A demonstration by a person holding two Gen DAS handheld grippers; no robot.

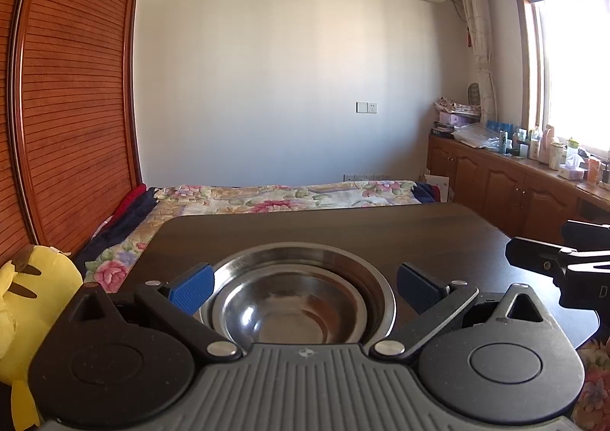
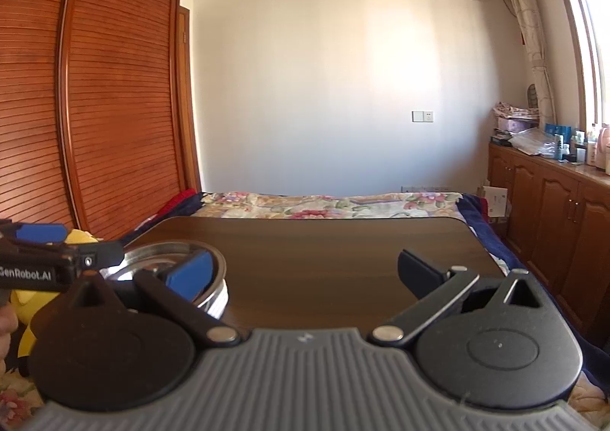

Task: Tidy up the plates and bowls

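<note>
A steel bowl (image 1: 293,309) sits nested inside a wider steel plate (image 1: 305,259) on the dark wooden table (image 1: 343,229). My left gripper (image 1: 305,286) is open, its blue pads (image 1: 192,288) on either side of the bowl, just above it and holding nothing. In the right wrist view the same steel stack (image 2: 160,255) lies at the left, partly hidden by a blue pad (image 2: 190,274). My right gripper (image 2: 305,274) is open and empty over the bare table (image 2: 324,259), to the right of the stack. The left gripper's body (image 2: 57,259) shows at the left edge.
A bed with a floral cover (image 1: 267,198) lies beyond the table. A yellow plush toy (image 1: 26,297) sits at the left, by the wooden wardrobe (image 1: 68,87). Wooden cabinets (image 1: 514,183) with bottles run along the right under the window. The right gripper's body (image 1: 564,263) sits at the right.
</note>
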